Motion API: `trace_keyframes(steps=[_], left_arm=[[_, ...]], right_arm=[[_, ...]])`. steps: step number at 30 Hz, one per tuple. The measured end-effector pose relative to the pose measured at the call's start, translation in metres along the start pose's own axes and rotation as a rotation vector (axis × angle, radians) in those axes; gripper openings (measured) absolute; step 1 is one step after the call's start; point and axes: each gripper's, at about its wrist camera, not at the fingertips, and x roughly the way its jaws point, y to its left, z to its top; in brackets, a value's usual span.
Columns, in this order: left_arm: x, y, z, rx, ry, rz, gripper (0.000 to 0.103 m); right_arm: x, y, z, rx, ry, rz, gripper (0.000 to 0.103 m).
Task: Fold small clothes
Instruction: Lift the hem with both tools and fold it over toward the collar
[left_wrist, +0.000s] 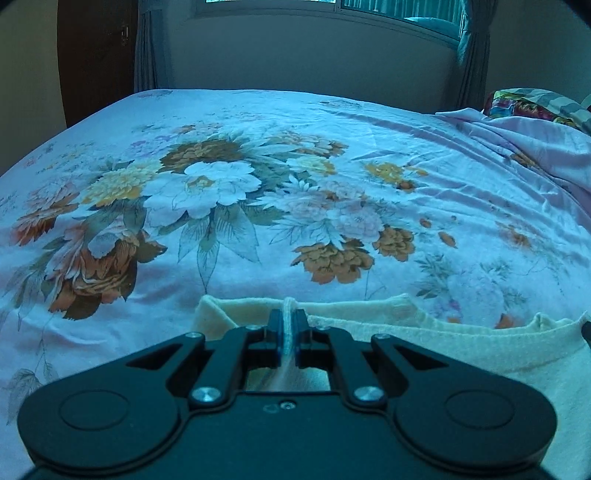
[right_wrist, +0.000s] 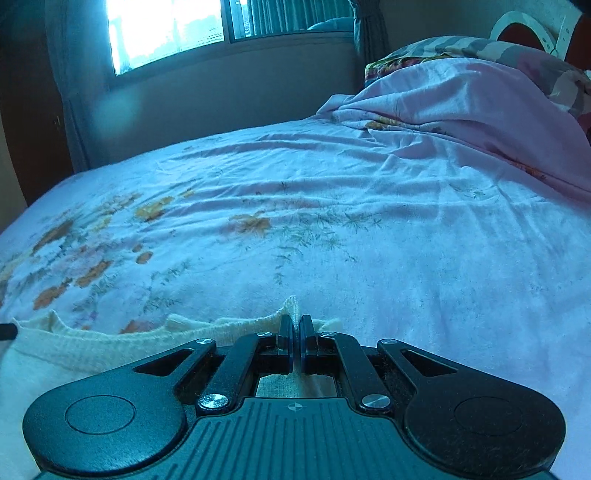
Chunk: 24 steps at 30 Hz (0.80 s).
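Now, left claw: pinching a ridge of the cream knit garment at one shoulder, jaws together on the cloth.
Right claw: clamping the opposite shoulder of the same garment, jaws closed on a peak of fabric.
Garment position: lying at the near edge of the bed, neckline dipping between the two grips, body trailing back under the cameras.
Step, judging: carrying the top edge for a fold.
Risk: slipping out of a thin pinch if pulled unevenly; sagging at the neckline and skewing the fold.
Risk, second: dragging the wrinkled floral bedsheet along, bunching it underneath.
Surface: soft, creased, yielding.
Room: window and curtain behind, pillows under a pink cover at right.
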Motion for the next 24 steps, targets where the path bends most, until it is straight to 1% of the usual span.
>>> trace_keyframes(steps=[1,3,5,6,8,10,12,13,15,17,19,21,23,24], left_arm=[[0.005,-0.002,-0.003,0.023,0.011,0.009,0.005],[0.006,-0.011,-0.006,0.083,0.005,0.041,0.005],[0.000,-0.014,-0.002,0.084,0.013,0.051,0.005],[-0.006,-0.014,0.000,0.072,0.014,0.049,0.012],[-0.023,-0.014,0.000,0.070,0.001,0.036,0.021],[-0.043,-0.018,-0.005,0.100,-0.003,0.019,0.022],[-0.061,-0.022,-0.015,0.131,0.009,-0.007,0.026],[-0.070,-0.025,-0.021,0.147,0.015,-0.018,0.029],[-0.089,-0.028,-0.037,0.168,0.024,-0.036,0.039],[-0.106,-0.031,-0.056,0.181,0.030,-0.054,0.044],[-0.118,-0.034,-0.073,0.195,0.040,-0.061,0.044],[-0.125,-0.033,-0.089,0.188,0.064,-0.077,0.045],[-0.126,-0.028,-0.104,0.167,0.089,-0.089,0.046],[-0.128,-0.026,-0.110,0.162,0.081,-0.086,0.047]], right_arm=[[0.006,0.000,-0.004,-0.006,0.014,-0.011,0.002],[0.011,0.002,-0.007,-0.025,0.021,-0.031,0.003],[0.010,0.006,-0.003,-0.043,0.027,-0.049,0.003],[0.004,0.006,0.000,-0.029,0.023,-0.042,0.003],[-0.014,0.003,0.005,0.006,0.013,-0.008,0.003],[-0.035,0.005,0.004,-0.016,-0.010,0.006,0.003],[-0.059,0.012,-0.001,-0.043,-0.014,0.042,0.003],[-0.070,0.015,-0.006,-0.055,-0.008,0.061,0.003],[-0.090,0.023,-0.020,-0.072,0.008,0.080,0.003],[-0.109,0.029,-0.036,-0.063,0.030,0.125,0.003],[-0.128,0.037,-0.055,-0.070,0.042,0.144,0.003],[-0.144,0.045,-0.076,-0.102,0.059,0.159,0.003],[-0.156,0.050,-0.095,-0.137,0.070,0.150,0.003],[-0.159,0.050,-0.104,-0.140,0.082,0.144,0.003]])
